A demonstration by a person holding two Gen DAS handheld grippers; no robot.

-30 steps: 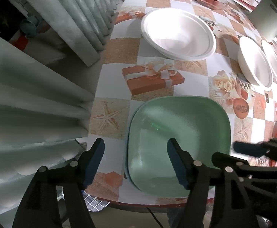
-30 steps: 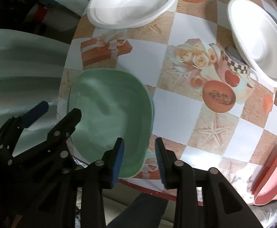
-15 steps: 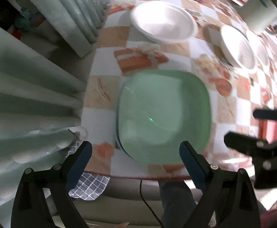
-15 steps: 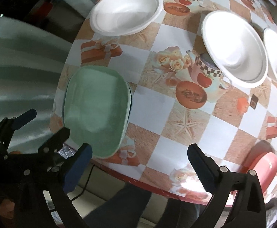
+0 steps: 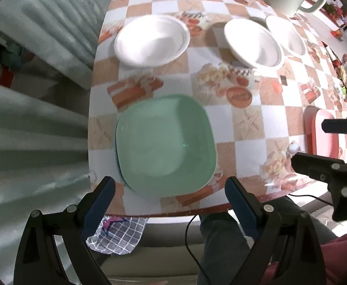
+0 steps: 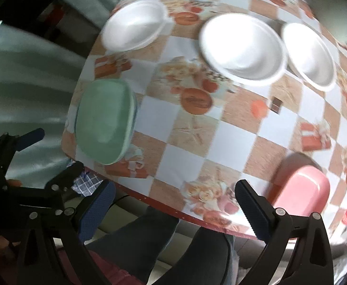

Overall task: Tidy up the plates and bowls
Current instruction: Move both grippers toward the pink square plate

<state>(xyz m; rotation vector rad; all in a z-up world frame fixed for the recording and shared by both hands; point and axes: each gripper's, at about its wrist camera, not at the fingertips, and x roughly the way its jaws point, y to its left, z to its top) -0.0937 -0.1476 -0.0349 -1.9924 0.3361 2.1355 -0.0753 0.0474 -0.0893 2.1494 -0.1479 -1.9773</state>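
Here, the green plates (image 5: 165,144) lie stacked at the near left corner of the table (image 5: 247,128), a second rim showing just under the top one at its left edge; this pair reads as sorted. Three white bowls (image 5: 152,40) stand unstacked in a row across the far side, at about twelve to two o'clock from the green stack, each apart from its neighbour or nearly touching. A pink plate (image 6: 301,190) rests near the front edge at about three o'clock from the stack, well apart from it. Judged from this layout, the green plates are done; the bowls and the pink ware remain to be gathered.

Left tongs (image 5: 169,188): jaws wide and empty, pointing down, raised clear of the table; the green stack lies just beyond the tips, at twelve o'clock in the left wrist view. Right tongs (image 6: 172,196): jaws wide and empty, having just been opening with nothing between them; in the right wrist view the stack sits at about ten o'clock, the pink plate just beside the right-hand finger at two o'clock
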